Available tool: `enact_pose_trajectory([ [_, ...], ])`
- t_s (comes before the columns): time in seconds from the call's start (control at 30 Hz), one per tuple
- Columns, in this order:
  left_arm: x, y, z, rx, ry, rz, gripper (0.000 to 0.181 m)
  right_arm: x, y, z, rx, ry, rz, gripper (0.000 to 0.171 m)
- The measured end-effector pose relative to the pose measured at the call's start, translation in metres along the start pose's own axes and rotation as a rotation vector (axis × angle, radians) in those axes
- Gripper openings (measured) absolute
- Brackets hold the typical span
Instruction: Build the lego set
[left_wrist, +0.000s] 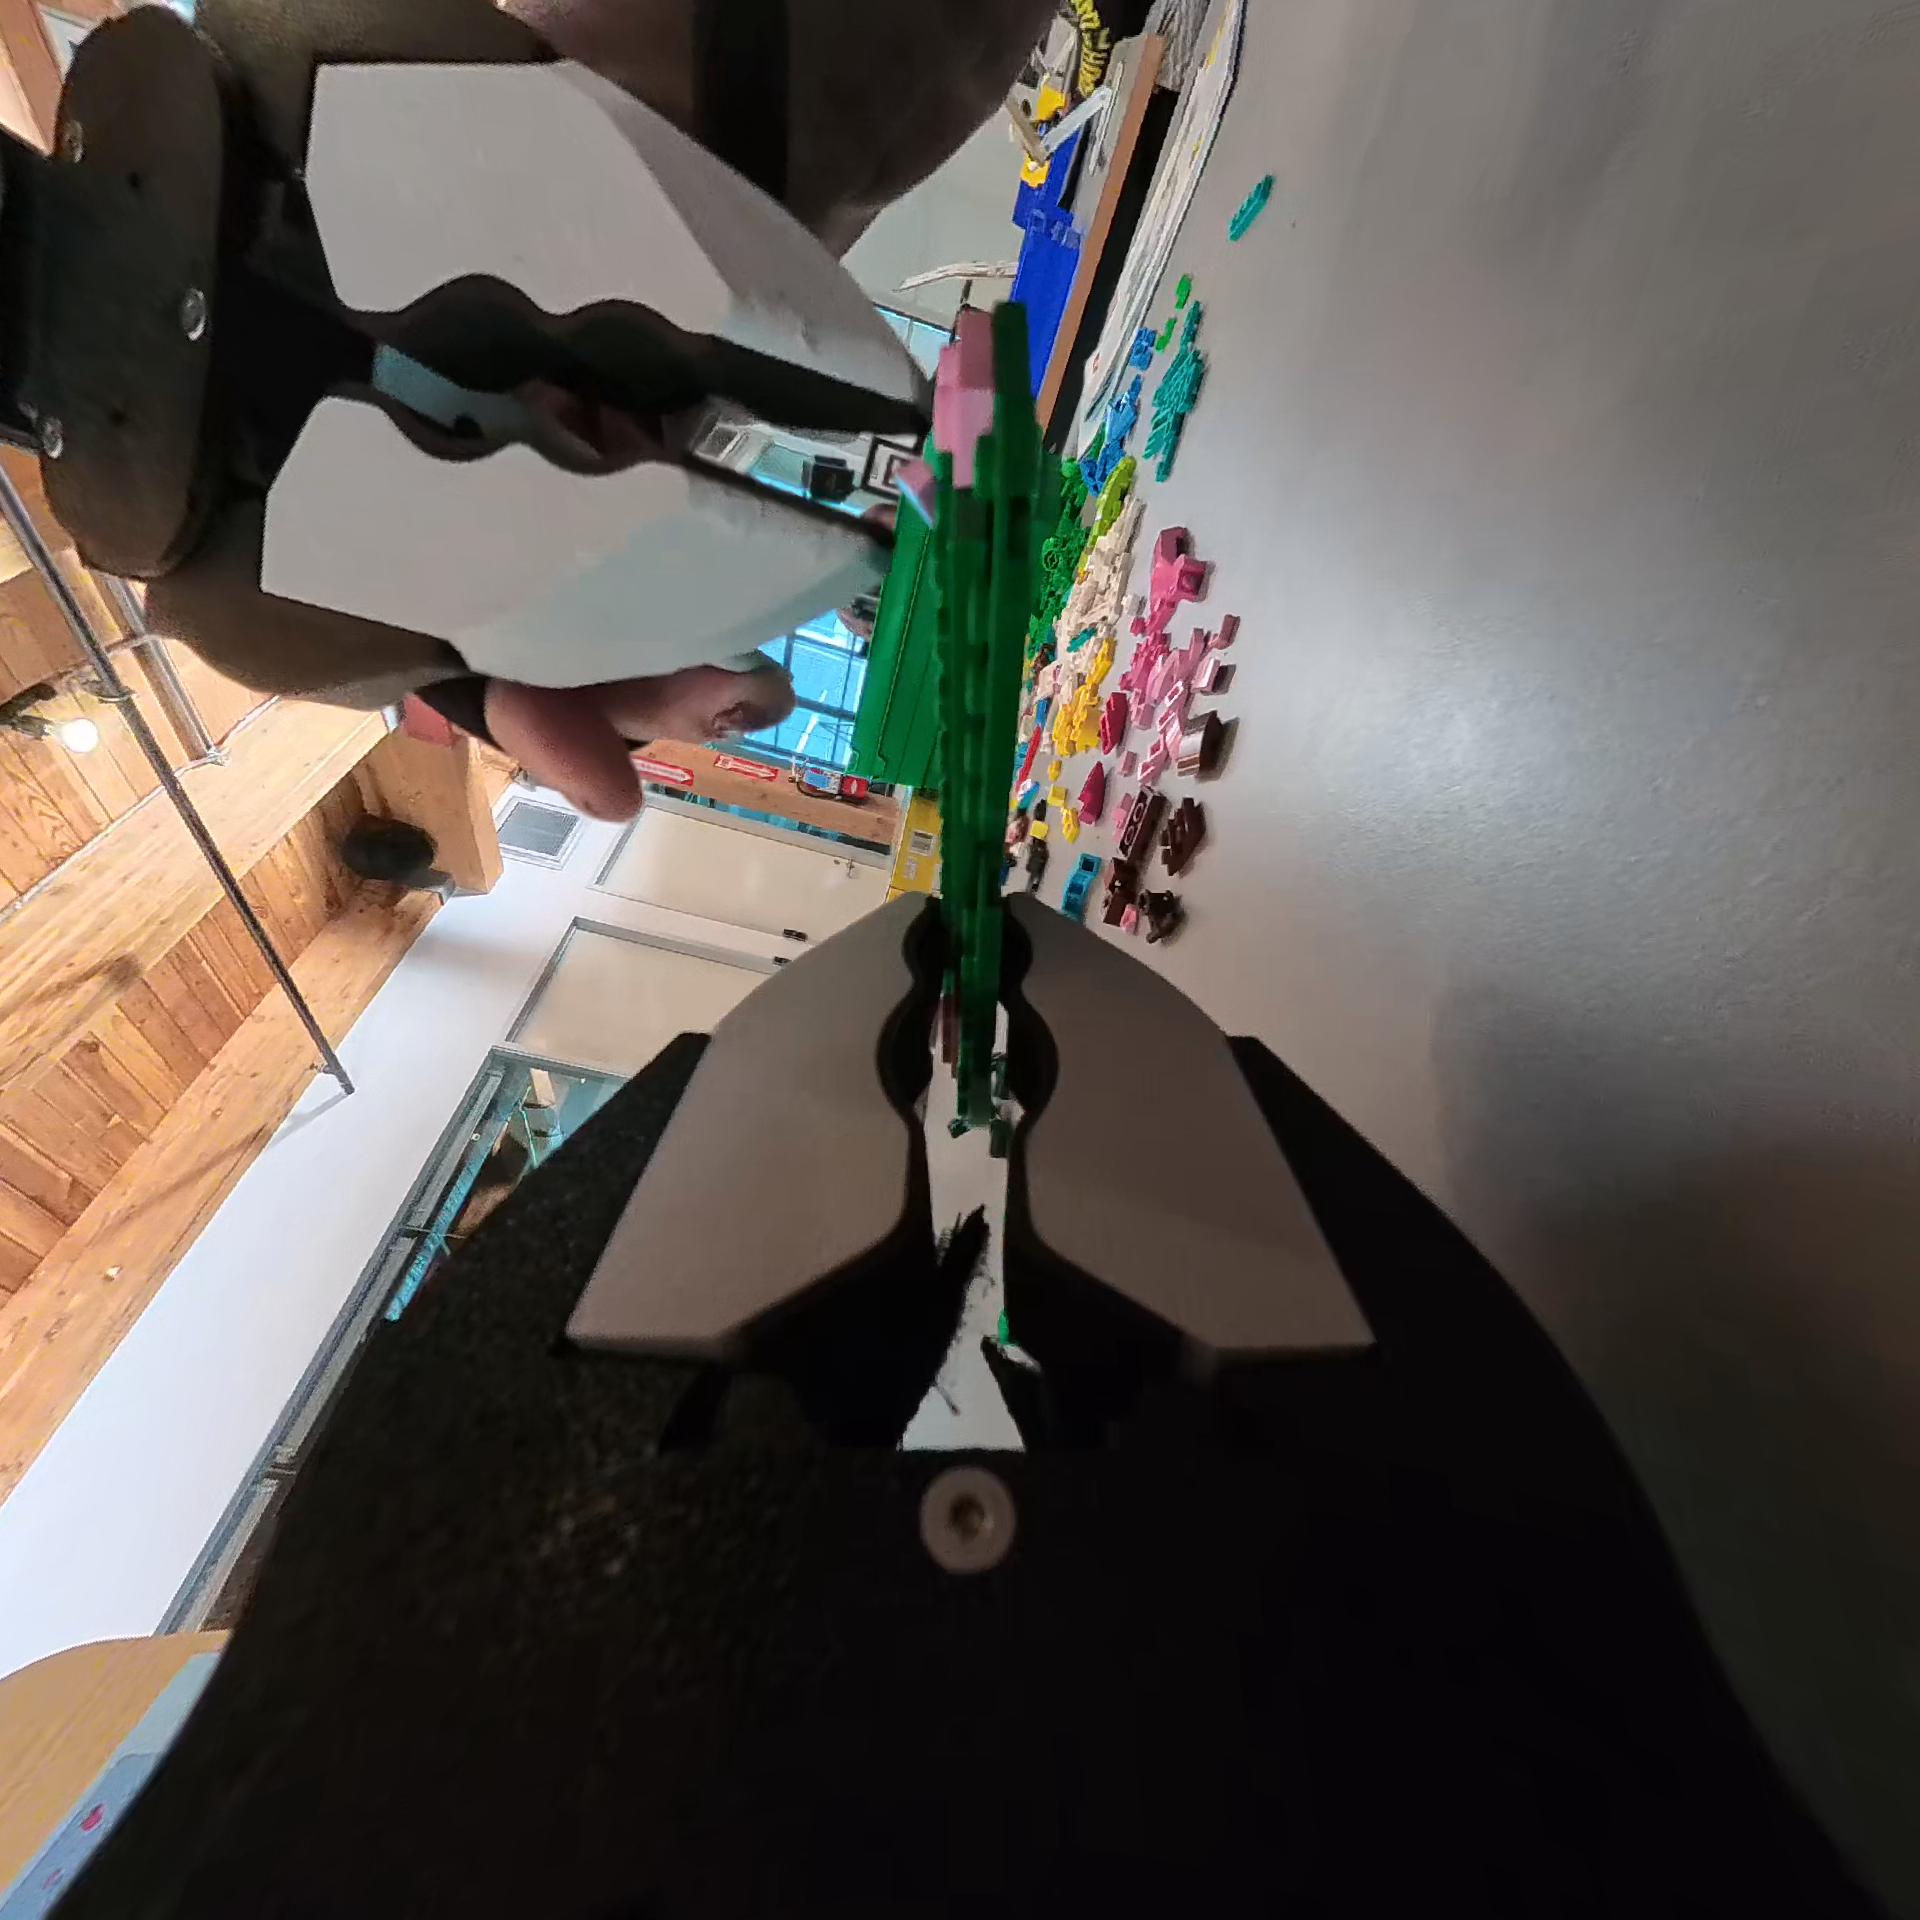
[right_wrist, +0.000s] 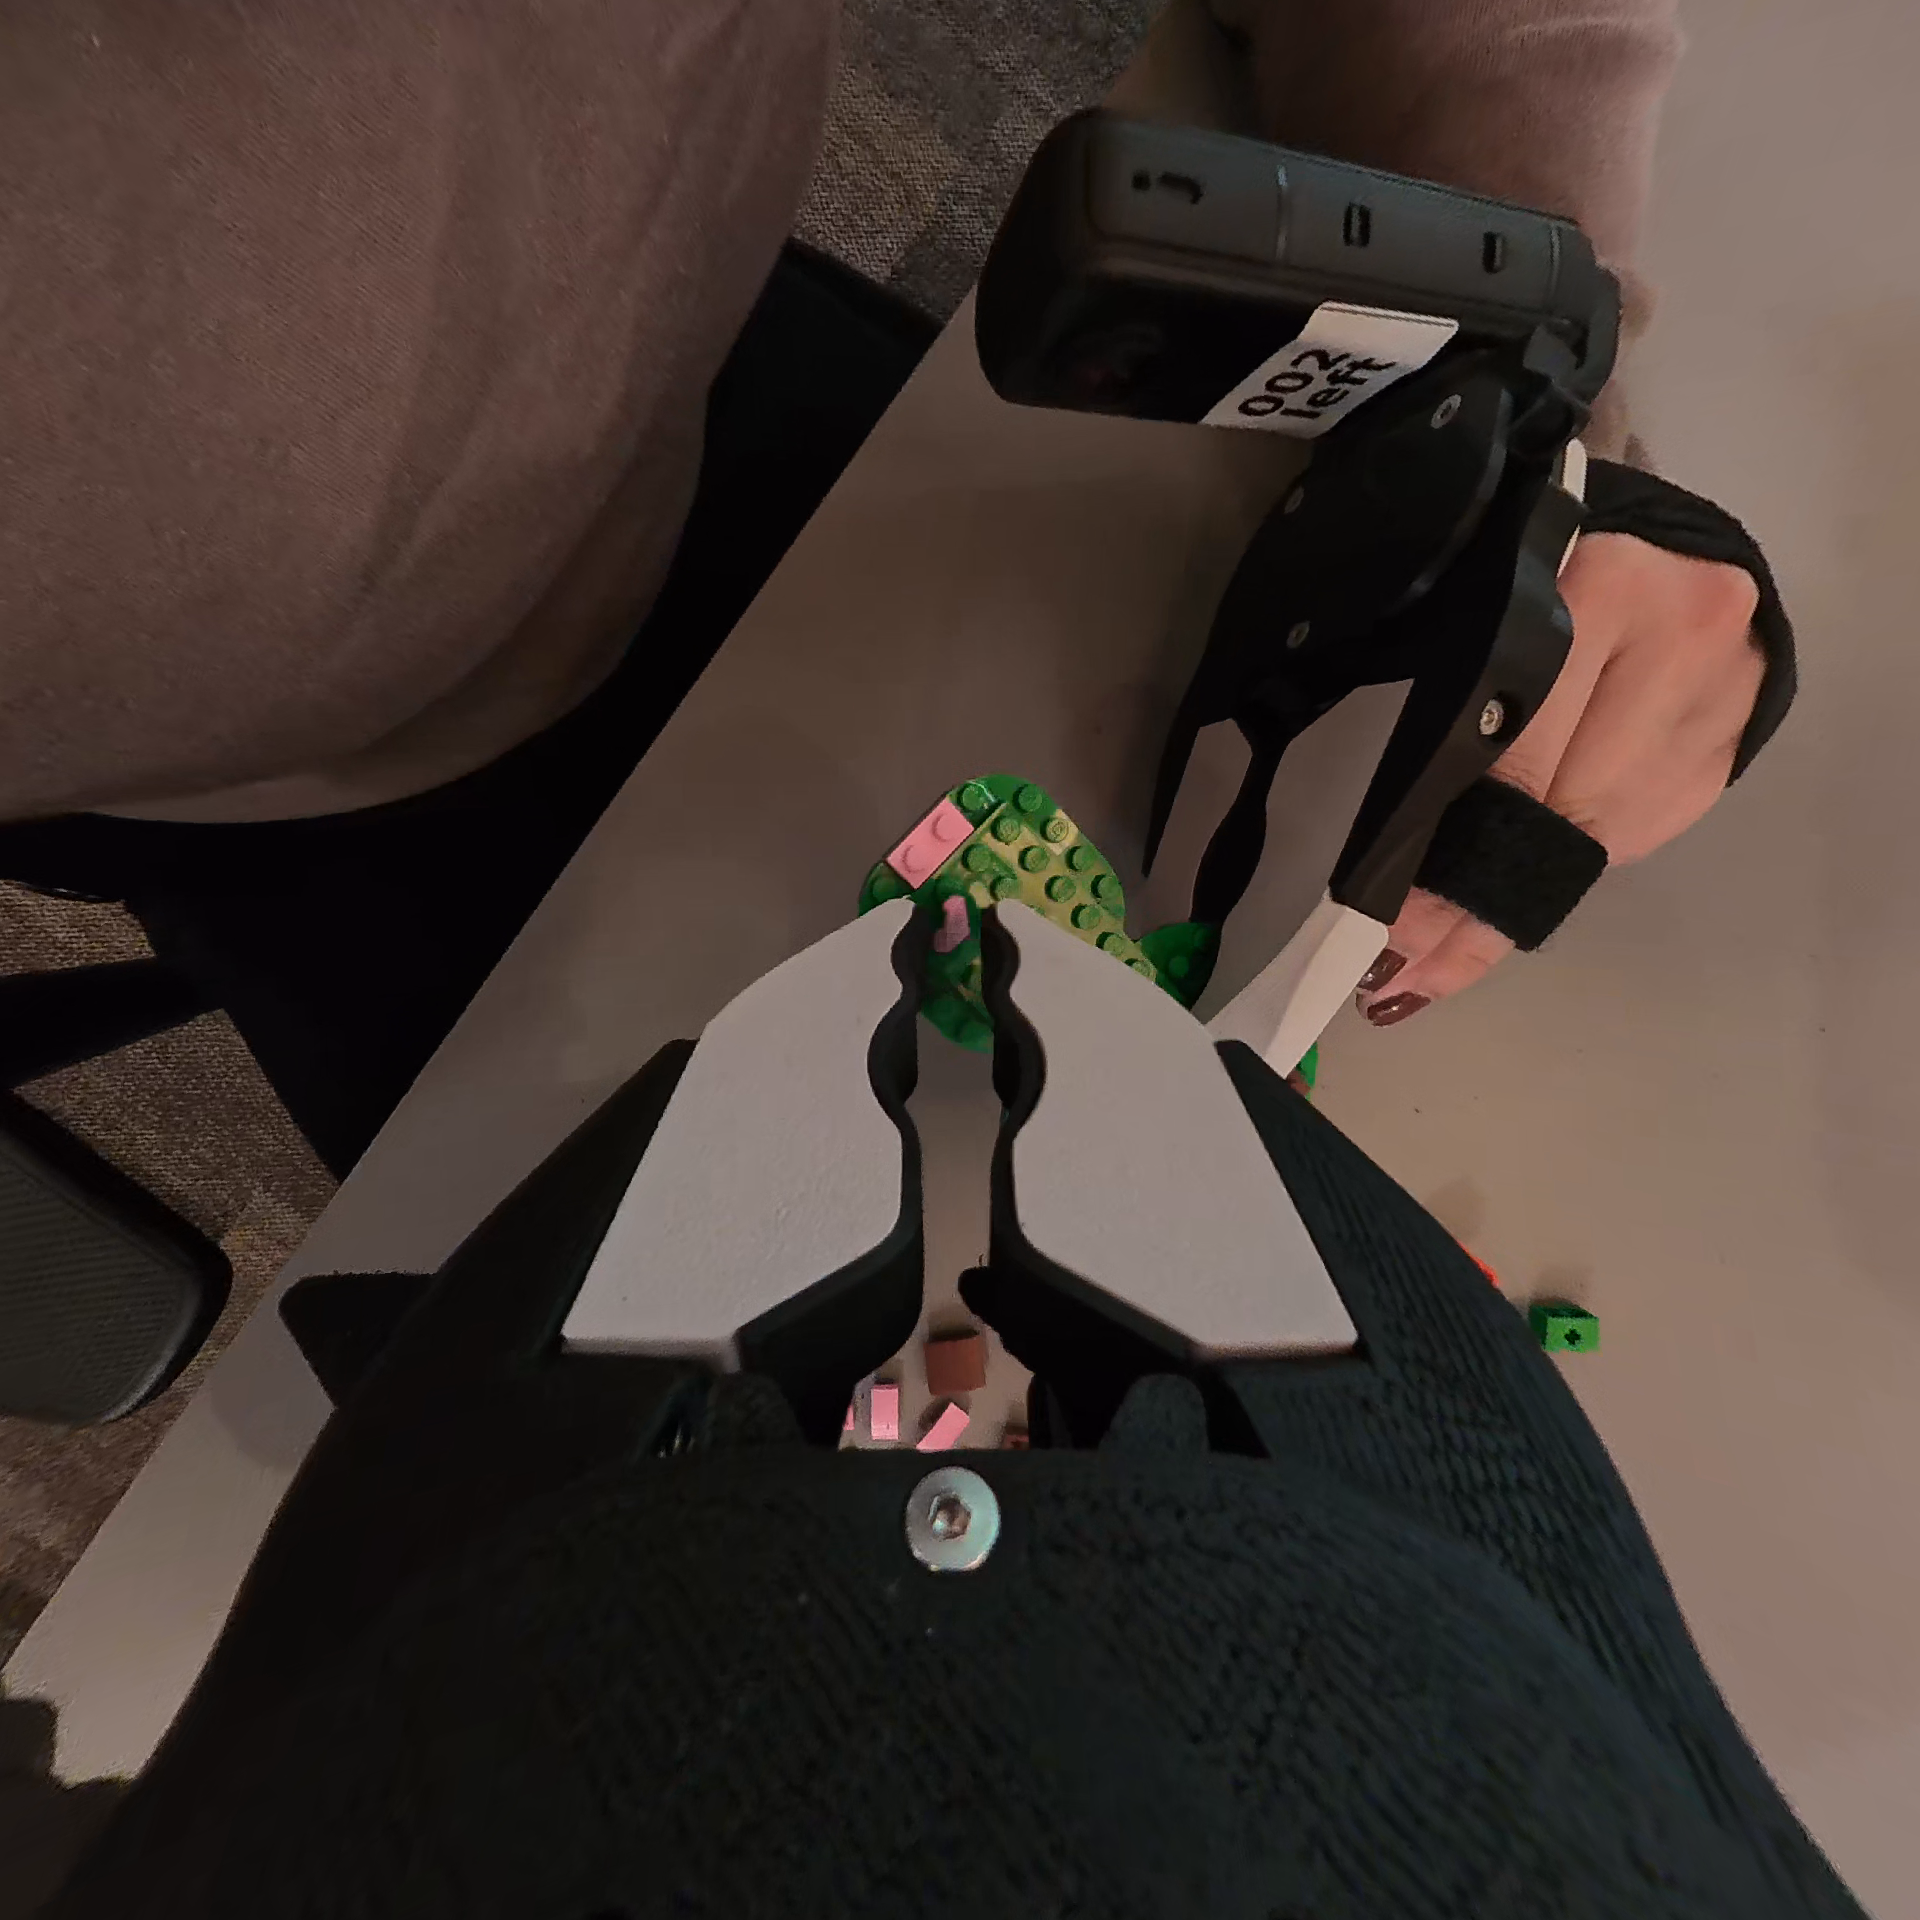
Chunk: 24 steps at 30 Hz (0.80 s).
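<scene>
A green plate assembly (left_wrist: 977, 665) shows edge-on in the left wrist view. My left gripper (left_wrist: 971, 920) is shut on its near end. In the right wrist view the green plate (right_wrist: 1039, 862) shows its studded face, with a pink brick (right_wrist: 930, 842) on its far corner. My right gripper (right_wrist: 951, 920) is shut on a small pink piece (right_wrist: 951, 927) right at the plate's studs. The right gripper (left_wrist: 904, 473) also shows in the left wrist view, its tips against the plate by the pink brick (left_wrist: 964, 400). The left gripper (right_wrist: 1236, 997) clamps the plate's right end.
Loose bricks sorted by colour (left_wrist: 1143, 644) lie on the grey table (left_wrist: 1558, 727) beyond the plate, with a blue box (left_wrist: 1044, 239) farther off. Pink and brown bricks (right_wrist: 935, 1392) lie under my right gripper, with a green brick (right_wrist: 1564, 1328) to their right. The table edge (right_wrist: 727, 644) runs beside the person's body. My right fingertips sit around 7 cm from my left ones.
</scene>
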<state>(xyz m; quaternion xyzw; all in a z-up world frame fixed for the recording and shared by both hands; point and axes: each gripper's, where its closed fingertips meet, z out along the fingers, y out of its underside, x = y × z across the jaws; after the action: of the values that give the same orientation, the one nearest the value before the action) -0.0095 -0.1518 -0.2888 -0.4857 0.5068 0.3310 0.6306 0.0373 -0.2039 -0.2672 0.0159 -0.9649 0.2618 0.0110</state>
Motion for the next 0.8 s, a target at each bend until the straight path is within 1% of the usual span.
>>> enact_pose_trajectory([
  [0.13,-0.001,0.002,0.001,-0.014,-0.009,0.01,0.008,0.003,0.001,-0.003,-0.001,0.031,0.014,0.011],
  [0.23,-0.004,0.008,0.002,-0.057,-0.031,0.032,0.008,0.009,0.005,-0.014,0.017,0.13,0.088,0.014],
  [0.3,-0.005,0.015,0.003,-0.102,-0.049,0.056,0.009,0.017,0.009,-0.023,0.051,0.258,0.188,0.014],
  [0.37,-0.006,0.021,0.005,-0.142,-0.062,0.081,0.008,0.027,0.018,-0.031,0.094,0.41,0.369,0.014],
  [0.43,-0.006,0.022,0.006,-0.156,-0.065,0.092,0.008,0.024,0.024,-0.028,0.18,0.443,0.591,0.014],
  [0.5,-0.006,0.023,0.006,-0.164,-0.068,0.094,0.008,0.018,0.028,-0.022,0.241,0.475,0.722,0.015],
  [0.6,-0.005,0.024,0.007,-0.167,-0.063,0.099,0.008,0.015,0.034,-0.017,0.267,0.567,0.83,0.019],
  [0.7,-0.004,0.023,0.007,-0.169,-0.06,0.111,0.009,0.014,0.032,-0.013,0.326,0.597,0.913,0.02],
  [0.8,-0.003,0.022,0.007,-0.164,-0.058,0.116,0.008,0.011,0.032,-0.007,0.332,0.608,0.919,0.017],
])
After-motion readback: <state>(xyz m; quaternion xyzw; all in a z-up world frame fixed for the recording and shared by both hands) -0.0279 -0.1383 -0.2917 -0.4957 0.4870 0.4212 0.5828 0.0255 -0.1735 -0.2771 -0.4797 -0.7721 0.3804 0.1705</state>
